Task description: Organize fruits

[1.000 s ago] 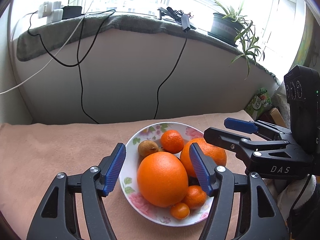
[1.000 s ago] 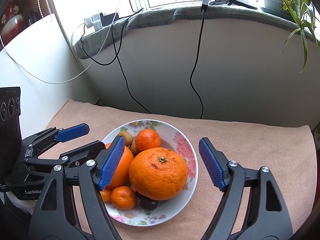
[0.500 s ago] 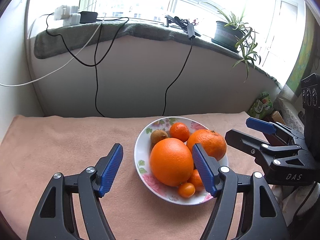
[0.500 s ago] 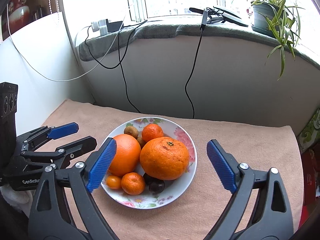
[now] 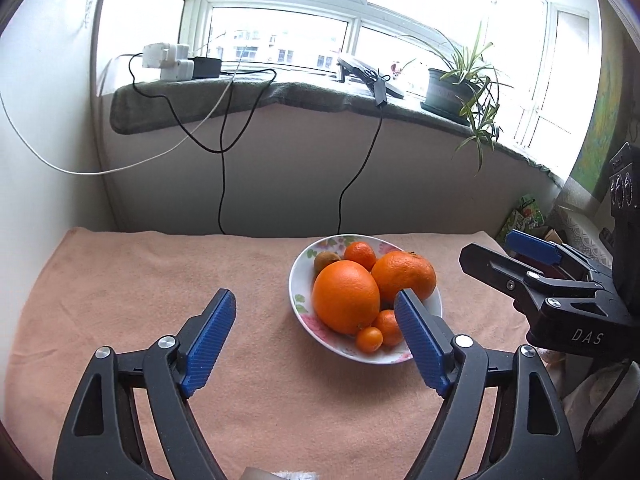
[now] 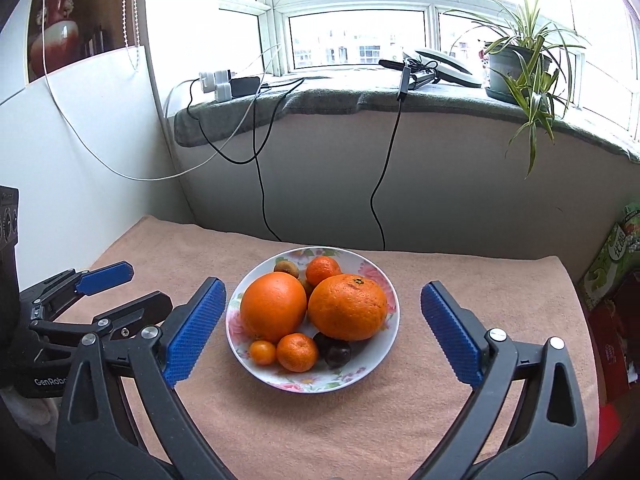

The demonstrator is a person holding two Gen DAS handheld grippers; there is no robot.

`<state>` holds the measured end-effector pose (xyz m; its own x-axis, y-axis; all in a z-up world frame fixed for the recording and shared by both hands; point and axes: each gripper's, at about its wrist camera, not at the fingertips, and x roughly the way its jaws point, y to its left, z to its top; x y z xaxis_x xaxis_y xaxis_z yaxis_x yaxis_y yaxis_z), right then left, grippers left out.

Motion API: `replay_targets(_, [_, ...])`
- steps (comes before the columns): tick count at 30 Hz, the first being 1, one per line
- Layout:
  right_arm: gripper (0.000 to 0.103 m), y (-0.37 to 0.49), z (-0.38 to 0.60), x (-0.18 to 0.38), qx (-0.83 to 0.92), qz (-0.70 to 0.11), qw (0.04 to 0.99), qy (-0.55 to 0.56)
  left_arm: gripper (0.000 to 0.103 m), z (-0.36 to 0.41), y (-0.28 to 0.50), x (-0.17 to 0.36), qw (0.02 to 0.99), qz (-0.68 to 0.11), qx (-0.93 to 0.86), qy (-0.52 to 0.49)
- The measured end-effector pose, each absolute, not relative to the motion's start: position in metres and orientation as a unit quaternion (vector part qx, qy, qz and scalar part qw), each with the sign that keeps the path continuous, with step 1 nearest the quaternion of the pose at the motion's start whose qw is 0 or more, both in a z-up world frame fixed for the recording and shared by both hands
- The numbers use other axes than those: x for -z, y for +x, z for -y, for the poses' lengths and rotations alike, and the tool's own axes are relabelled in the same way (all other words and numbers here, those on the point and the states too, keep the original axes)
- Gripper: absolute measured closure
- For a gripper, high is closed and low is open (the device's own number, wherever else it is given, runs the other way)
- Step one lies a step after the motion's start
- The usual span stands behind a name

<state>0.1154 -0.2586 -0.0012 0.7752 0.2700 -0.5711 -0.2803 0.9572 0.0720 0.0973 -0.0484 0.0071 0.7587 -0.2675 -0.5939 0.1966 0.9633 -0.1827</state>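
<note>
A white floral bowl (image 6: 374, 354) sits on the peach cloth, filled with fruit: a smooth orange (image 6: 273, 306), a rough-skinned orange (image 6: 347, 306), small mandarins (image 6: 297, 352), a kumquat (image 6: 263, 352), a kiwi (image 6: 285, 267) and a dark plum (image 6: 337, 353). The bowl (image 5: 302, 298) also shows in the left wrist view, to the right of centre. My left gripper (image 5: 316, 346) is open and empty, short of the bowl. My right gripper (image 6: 322, 336) is open and empty, its fingers apart from the bowl's sides. Each gripper shows in the other's view (image 6: 116, 292) (image 5: 516, 258).
The peach cloth (image 5: 140, 280) covers the table up to a grey wall. Black cables (image 6: 260, 184) hang down from the sill. A potted plant (image 6: 516, 68) and chargers stand on the sill. Green and red packages (image 6: 612, 264) lie off the right edge.
Both grippers have pulled back and up from the bowl, which now looks smaller and farther. The left gripper's view has shifted left. All the fruit stays in the bowl.
</note>
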Motion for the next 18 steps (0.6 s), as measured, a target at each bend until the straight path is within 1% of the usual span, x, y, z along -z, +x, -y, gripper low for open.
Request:
replay_targets(10, [0.001, 0.08, 0.258, -0.006, -0.117, -0.275, 0.954, -0.004, 0.021, 0.037, 0.064, -0.014, 0.942, -0.314, 0.106, -0.055])
replay_targets(18, [0.001, 0.06, 0.258, 0.003, -0.101, -0.275, 0.956, -0.002, 0.021, 0.029, 0.048, -0.01, 0.941, -0.32, 0.093, -0.061])
